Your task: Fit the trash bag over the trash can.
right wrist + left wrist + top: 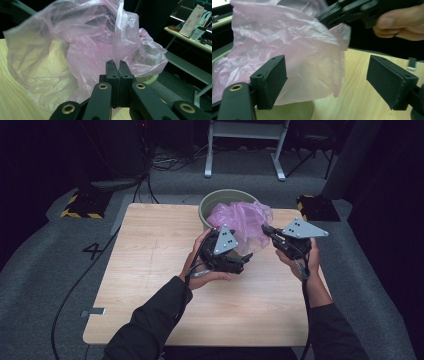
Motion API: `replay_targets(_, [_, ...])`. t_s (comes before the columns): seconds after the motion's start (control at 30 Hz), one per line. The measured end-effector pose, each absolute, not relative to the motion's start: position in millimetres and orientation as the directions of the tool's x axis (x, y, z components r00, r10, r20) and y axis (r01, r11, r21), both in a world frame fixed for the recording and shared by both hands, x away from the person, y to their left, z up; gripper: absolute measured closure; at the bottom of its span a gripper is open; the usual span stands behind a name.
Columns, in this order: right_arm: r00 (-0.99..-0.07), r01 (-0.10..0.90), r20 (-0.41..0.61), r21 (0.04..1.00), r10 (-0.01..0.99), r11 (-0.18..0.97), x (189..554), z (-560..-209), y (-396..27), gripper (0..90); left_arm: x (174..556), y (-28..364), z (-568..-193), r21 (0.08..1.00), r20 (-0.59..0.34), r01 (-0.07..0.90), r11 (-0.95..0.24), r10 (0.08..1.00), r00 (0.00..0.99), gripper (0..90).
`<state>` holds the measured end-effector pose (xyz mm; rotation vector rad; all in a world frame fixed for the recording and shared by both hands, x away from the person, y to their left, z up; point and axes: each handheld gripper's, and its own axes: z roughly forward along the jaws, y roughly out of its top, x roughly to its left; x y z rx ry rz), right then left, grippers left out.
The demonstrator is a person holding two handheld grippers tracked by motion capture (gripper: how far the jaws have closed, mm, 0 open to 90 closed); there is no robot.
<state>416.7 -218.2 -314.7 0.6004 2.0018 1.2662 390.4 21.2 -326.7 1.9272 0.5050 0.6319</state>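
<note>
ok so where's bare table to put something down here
The table's left half, from the left hand out to the left edge, is bare, and so is the near strip between the forearms. It is crowded at the far edge: green bin, pink bag, both grippers.

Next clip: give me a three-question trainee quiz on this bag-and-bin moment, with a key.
1. True or false: the right gripper is shut on the pink bag.
2. How do the left gripper jaws stand? A) clamped on the bag B) open, pads off the bag C) shut on nothing
3. What does the bag hang over at the table's far edge?

Key
1. True: its jaws pinch a fold of the film.
2. B: the bag hangs between the spread pads, unpressed.
3. The green bin.
</note>
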Motion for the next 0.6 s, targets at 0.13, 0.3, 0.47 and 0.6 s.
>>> replay_targets(0.13, [-0.664,0.018,-0.306,0.906,0.683,0.423,414.6,-314.3,-218.6,89.7,399.8,31.2,-329.5,0.916,0.189,0.095,-0.391,0.627,0.756,48.3])
replay_targets(0.3, [-0.653,0.024,-0.300,0.909,0.695,0.415,415.3,-314.1,-222.9,89.7,410.8,56.4,-330.4,0.923,0.142,0.128,-0.362,0.632,0.762,73.3])
replay_targets(0.47, [-0.642,0.041,-0.295,0.909,0.708,0.415,417.6,-314.9,-227.9,89.2,420.4,78.2,-333.0,0.914,0.122,0.160,-0.373,0.629,0.768,87.3])
replay_targets(0.6, [-0.620,0.050,-0.300,0.907,0.725,0.419,419.1,-314.6,-230.8,89.1,425.7,92.5,-337.9,0.904,0.111,0.179,-0.389,0.617,0.779,89.6])
